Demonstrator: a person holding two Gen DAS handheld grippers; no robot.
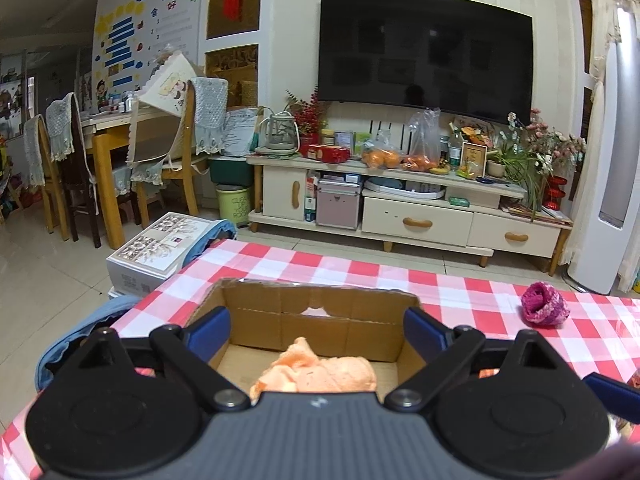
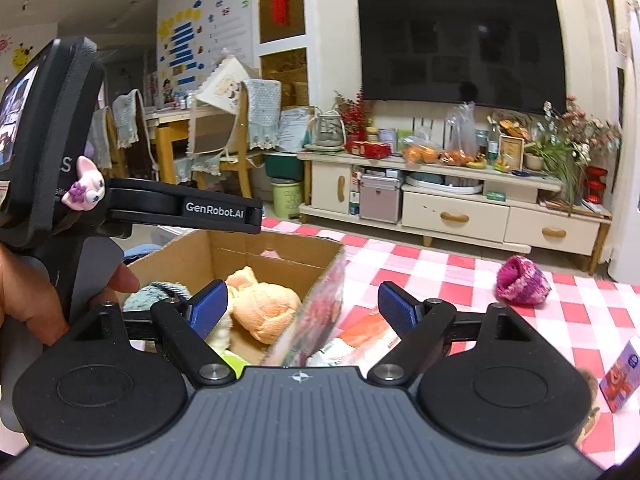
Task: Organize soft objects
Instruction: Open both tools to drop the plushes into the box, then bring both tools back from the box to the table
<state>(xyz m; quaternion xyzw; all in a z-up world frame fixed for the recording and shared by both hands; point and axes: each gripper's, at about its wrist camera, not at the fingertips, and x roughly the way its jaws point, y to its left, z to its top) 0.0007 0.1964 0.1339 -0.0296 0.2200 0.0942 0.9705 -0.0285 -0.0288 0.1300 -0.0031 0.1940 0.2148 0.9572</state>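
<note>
both grippers, the left gripper point(image 1: 316, 322) and the right gripper point(image 2: 302, 302), have their jaws wide apart and hold nothing. the peach soft toy point(image 1: 320, 372) lies in the cardboard box point(image 1: 320, 298). farther off on the surface point(image 1: 460, 284), the pink knit ball point(image 1: 545, 305) waits. i think it goes in next.

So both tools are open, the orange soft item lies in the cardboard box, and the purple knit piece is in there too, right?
Not quite. The purple knit piece sits on the checked tablecloth outside the cardboard box, as the right wrist view shows. The orange soft item is inside; both tools are open.
</note>
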